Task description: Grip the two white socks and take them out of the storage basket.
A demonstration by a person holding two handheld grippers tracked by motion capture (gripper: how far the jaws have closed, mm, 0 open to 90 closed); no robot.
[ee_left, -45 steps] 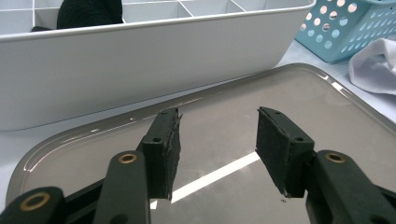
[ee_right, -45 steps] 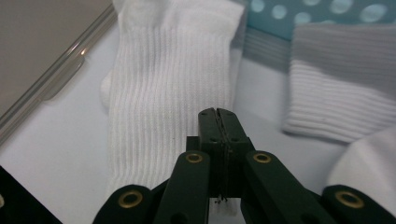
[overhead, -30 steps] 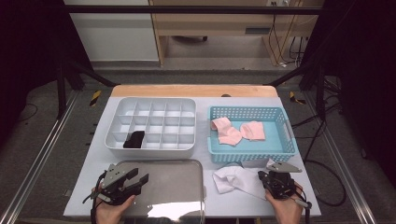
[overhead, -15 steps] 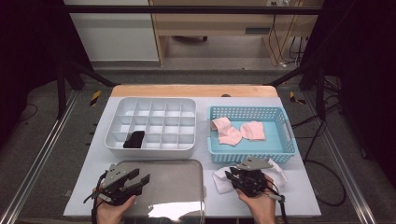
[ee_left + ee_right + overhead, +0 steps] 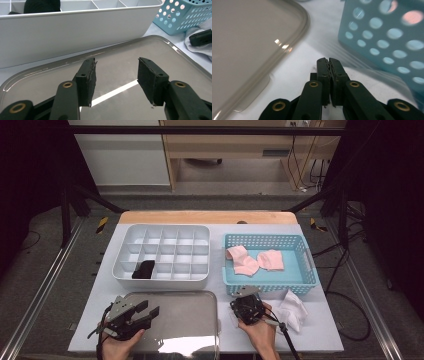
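right claw [image 5: 329, 62] pinched closed (left claw [image 5: 116, 75] spread) beside basket [image 5: 387, 37]

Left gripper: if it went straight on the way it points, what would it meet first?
Probably the near wall of the white compartment tray, after passing above the shiny metal tray. The left gripper is open; depth is uncertain.

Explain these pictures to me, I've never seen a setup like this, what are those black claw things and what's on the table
Those claws are hand-held grippers, one in each of a person's hands. One picture looks down from above the table; the other two come from cameras riding on each gripper. The left gripper is open, hovering over a shiny metal tray. The right gripper is shut beside a white cloth; whether it pinches the cloth, I cannot tell. Behind them sit a white divided box holding one black item, and a blue basket with pink cloths.
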